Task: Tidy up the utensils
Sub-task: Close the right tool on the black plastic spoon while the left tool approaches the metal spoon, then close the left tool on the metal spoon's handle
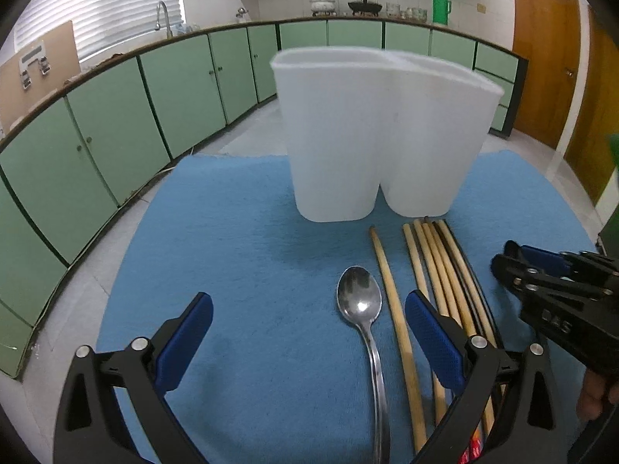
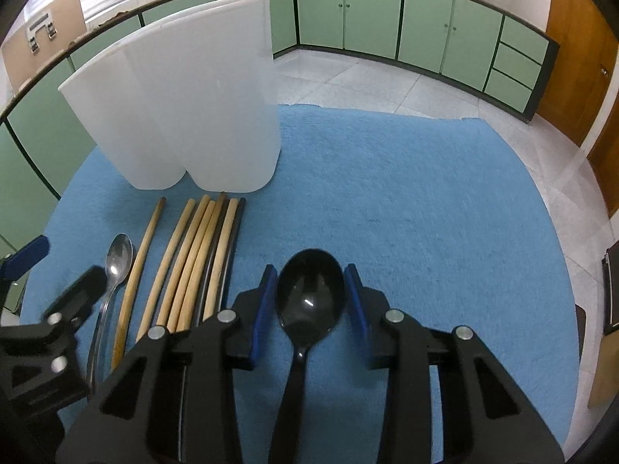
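Right gripper [image 2: 311, 295] brackets the black spoon [image 2: 310, 294], contact unclear (handle hidden below). Left gripper [image 1: 309, 332] gapes wide above the steel spoon [image 1: 359, 297]; white holder [image 1: 371, 131] at the blue mat's [image 1: 240, 232] far edge.

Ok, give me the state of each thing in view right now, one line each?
White two-compartment plastic holder: upright on the mat, contents not visible.
Silver metal spoon: flat, bowl up, between the left gripper's fingers.
Wooden chopsticks: flat, bunched, one apart.
Black plastic spoon: bowl up between open fingers.
Left gripper: open.
Right gripper: open.
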### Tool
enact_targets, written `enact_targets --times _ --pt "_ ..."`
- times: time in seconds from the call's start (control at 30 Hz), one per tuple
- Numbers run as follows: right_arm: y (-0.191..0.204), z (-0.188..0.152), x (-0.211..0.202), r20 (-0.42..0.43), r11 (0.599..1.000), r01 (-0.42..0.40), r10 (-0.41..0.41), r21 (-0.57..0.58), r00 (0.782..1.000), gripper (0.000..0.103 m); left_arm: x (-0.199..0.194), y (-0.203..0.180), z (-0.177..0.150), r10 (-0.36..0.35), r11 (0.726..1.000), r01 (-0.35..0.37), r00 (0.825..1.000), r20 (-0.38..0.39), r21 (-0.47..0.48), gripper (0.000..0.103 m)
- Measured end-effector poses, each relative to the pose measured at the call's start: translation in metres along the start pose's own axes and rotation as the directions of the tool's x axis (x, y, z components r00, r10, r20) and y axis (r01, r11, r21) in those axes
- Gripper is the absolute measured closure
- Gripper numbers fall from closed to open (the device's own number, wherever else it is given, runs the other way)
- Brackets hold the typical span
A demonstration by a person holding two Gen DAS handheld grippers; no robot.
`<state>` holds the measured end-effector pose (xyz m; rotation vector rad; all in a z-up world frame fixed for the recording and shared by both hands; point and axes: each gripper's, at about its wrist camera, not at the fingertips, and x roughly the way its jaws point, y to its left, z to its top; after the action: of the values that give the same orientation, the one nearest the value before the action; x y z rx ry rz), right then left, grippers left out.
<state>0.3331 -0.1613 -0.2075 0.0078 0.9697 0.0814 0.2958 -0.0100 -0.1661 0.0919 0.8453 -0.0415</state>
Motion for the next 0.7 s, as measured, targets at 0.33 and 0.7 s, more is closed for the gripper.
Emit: enact_targets --times 0.33,0.7 --pt "-0.01 -0.004 -0.002 0.017 1.0 -0.019 0.019 0.011 1.0 0.068 0.026 0.0 0.01 0.063 0.998 -0.063 0.996 -0.056 0.003 0.006" --pt "-0.009 -0.003 -0.001 0.013 1.0 -0.022 0.022 0.003 1.0 0.067 0.019 0.001 0.003 0.033 0.999 -0.034 0.998 -0.059 -0.018 0.006"
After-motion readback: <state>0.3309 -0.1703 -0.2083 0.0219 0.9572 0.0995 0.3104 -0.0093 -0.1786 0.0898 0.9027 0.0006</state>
